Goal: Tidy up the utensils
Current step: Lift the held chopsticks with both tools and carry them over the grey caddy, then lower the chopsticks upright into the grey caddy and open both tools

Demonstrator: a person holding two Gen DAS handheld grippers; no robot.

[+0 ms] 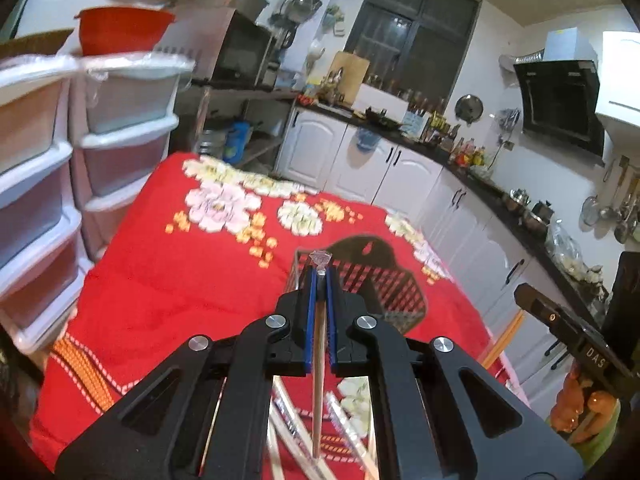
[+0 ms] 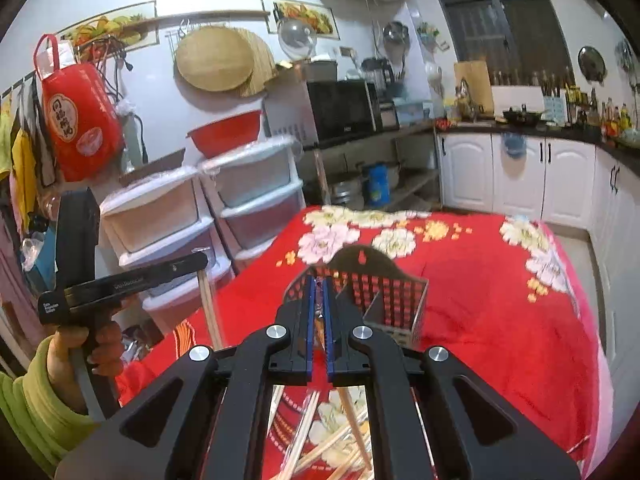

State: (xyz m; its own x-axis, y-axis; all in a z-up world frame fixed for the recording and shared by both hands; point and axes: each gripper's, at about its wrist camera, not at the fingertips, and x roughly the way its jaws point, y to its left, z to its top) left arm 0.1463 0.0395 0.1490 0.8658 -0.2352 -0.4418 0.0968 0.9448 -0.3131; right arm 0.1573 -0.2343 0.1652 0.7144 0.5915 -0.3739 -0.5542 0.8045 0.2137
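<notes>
Over the red floral tabletop (image 1: 160,288), from the left wrist: left gripper (image 1: 319,276) is clamped tight on one wrapped chopstick (image 1: 318,360), its plastic-wrapped tip poking past the fingertips. Just beyond sits the dark mesh holder (image 1: 384,276), and loose chopsticks (image 1: 288,412) lie below.

Now the right wrist: right gripper (image 2: 319,292) is pinched on a chopstick (image 2: 319,326) too, aimed at the holder (image 2: 384,292). More chopsticks (image 2: 340,440) are heaped underneath. At left, a hand (image 2: 100,344) holds the other gripper (image 2: 202,258).

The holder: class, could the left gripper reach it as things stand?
Probably yes. The holder stands open-topped on bare cloth just ahead of the left gripper, which is shut on a chopstick.
</notes>
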